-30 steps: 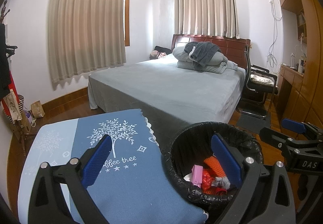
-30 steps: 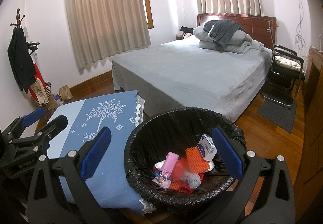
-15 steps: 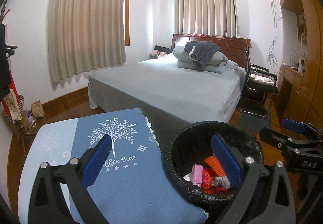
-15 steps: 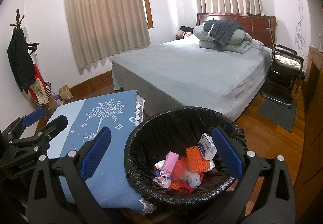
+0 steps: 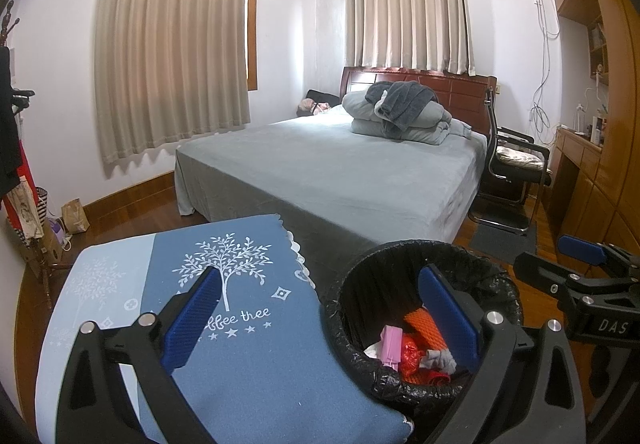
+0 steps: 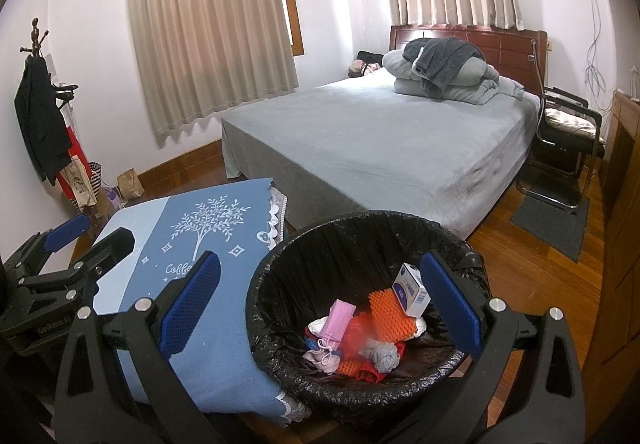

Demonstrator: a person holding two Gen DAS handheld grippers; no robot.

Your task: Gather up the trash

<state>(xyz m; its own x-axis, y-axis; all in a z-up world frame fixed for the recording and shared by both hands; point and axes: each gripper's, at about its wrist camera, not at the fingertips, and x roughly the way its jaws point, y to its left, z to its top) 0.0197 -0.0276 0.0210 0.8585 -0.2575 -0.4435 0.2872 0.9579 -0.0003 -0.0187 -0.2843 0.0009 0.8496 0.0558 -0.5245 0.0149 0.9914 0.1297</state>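
A trash bin lined with a black bag (image 6: 360, 244) stands to the right of a small table with a blue tree-print cloth (image 6: 224, 228). Inside lie a white and blue carton (image 6: 412, 290), orange foam netting (image 6: 386, 314), a pink mask (image 6: 338, 322), red wrapper and grey wad. My right gripper (image 6: 320, 304) is open and empty, held above the bin. My left gripper (image 5: 320, 314) is open and empty, straddling the cloth's (image 5: 248, 344) right edge and the bin (image 5: 360, 284). Each gripper shows in the other's view: the right one (image 5: 580, 256) and the left one (image 6: 68, 236).
A grey bed (image 6: 380, 136) with folded bedding (image 6: 440, 72) fills the room behind. A black chair (image 6: 568, 136) and a grey mat (image 6: 552, 220) stand at right by wooden cabinets (image 5: 592, 172). A coat rack with bags (image 6: 44, 116) stands at left.
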